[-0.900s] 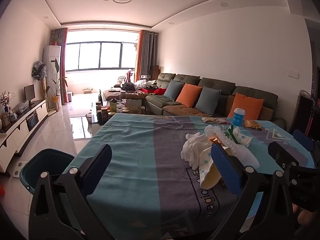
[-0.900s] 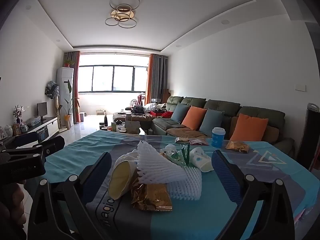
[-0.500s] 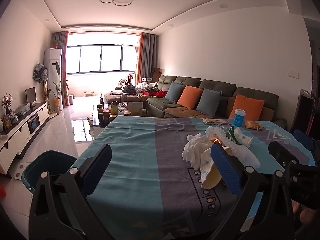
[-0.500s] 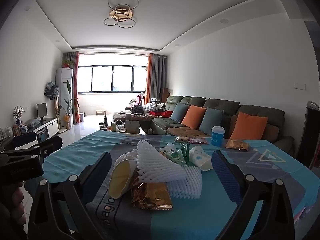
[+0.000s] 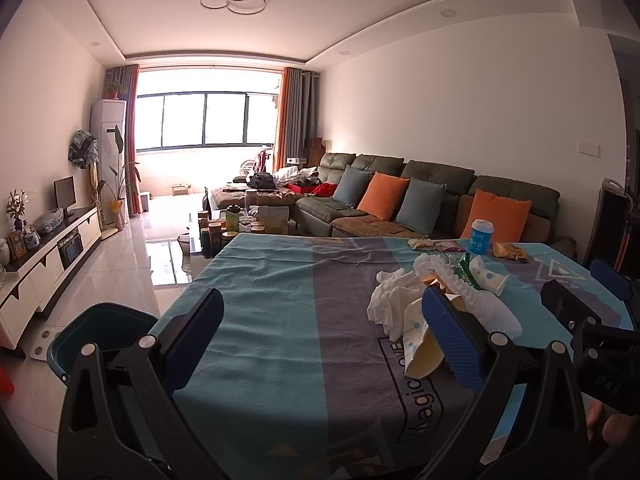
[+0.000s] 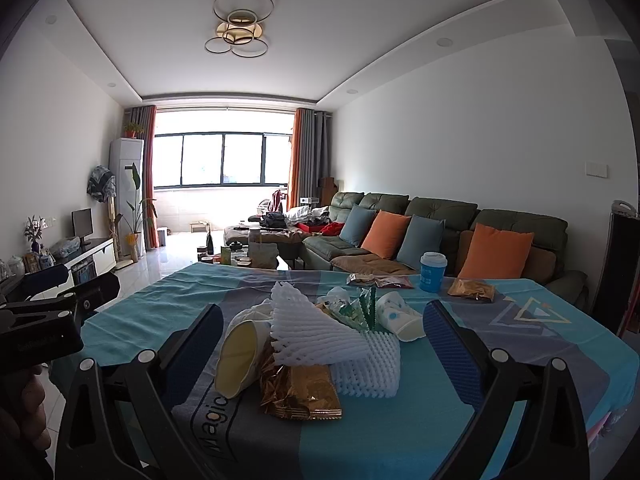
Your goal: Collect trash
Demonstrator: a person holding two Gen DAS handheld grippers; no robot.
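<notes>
A: Barely anything has shifted since a second ago: the left view has tipped down a touch, so more of the surface [image 5: 260,300] with its teal and grey cloth shows, and the trash pile has not moved at all.

B: So nothing collected yet?

A: I'd judge not. Going left to right in the left view: the dark teal plastic bin [image 5: 100,332] sits on the floor at eight o'clock, off the surface's corner. The left tongs [image 5: 320,332] are spread wide and empty over bare cloth. The crumpled white tissue [image 5: 390,300] lies at three o'clock of them, against a tipped paper cup with a yellow inside [image 5: 420,354].

B: And the other side?

A: The right tongs [image 6: 322,344] are also spread, empty, with the heap between the pads. At twelve o'clock is white foam fruit netting [image 6: 320,334], over a crinkled gold foil wrapper [image 6: 298,390].

B: Anything in the way?

A: The pieces overlap, so one pinch may drag its neighbours. Farther off, at one o'clock, stand an upright blue cup with a white lid [image 6: 432,272] and more snack wrappers [image 6: 378,280]. The bin is well apart from the pile.
</notes>
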